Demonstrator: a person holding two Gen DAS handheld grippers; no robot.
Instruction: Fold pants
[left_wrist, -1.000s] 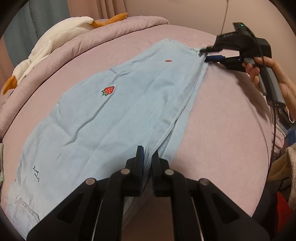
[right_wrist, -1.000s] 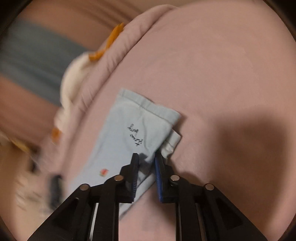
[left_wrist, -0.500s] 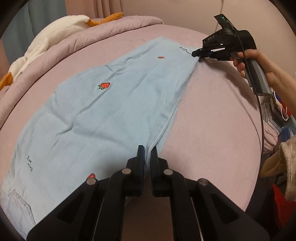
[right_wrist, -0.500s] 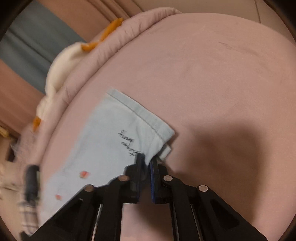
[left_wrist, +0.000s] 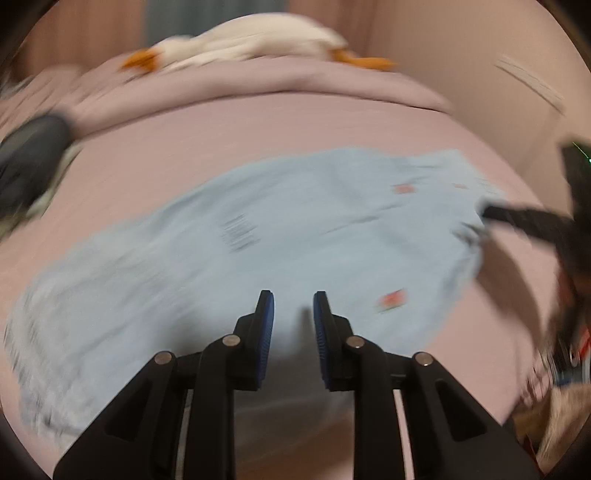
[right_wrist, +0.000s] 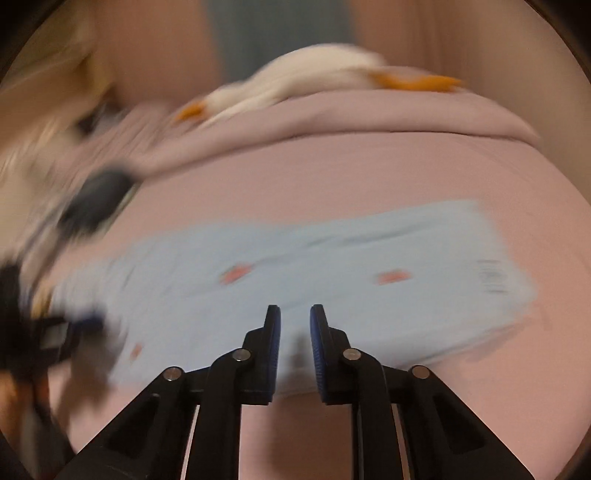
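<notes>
Left wrist view: left gripper (left_wrist: 291, 306) parted narrowly, nothing between the fingers, poised over the near edge of light-blue pants (left_wrist: 295, 236) spread across the pink bed (left_wrist: 258, 140). Right wrist view: right gripper (right_wrist: 294, 319) likewise parted and unloaded, above the pants (right_wrist: 332, 258) lying mid-bed (right_wrist: 332, 173), white plush toy (right_wrist: 314, 74) at the far edge.

Light-blue pants (left_wrist: 295, 236), strawberry-patched, flat on bed

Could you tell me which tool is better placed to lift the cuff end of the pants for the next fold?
Probably the right tool: open, it sits nearer the cuff end, while the left tool, also open, hovers farther along the pants.
</notes>
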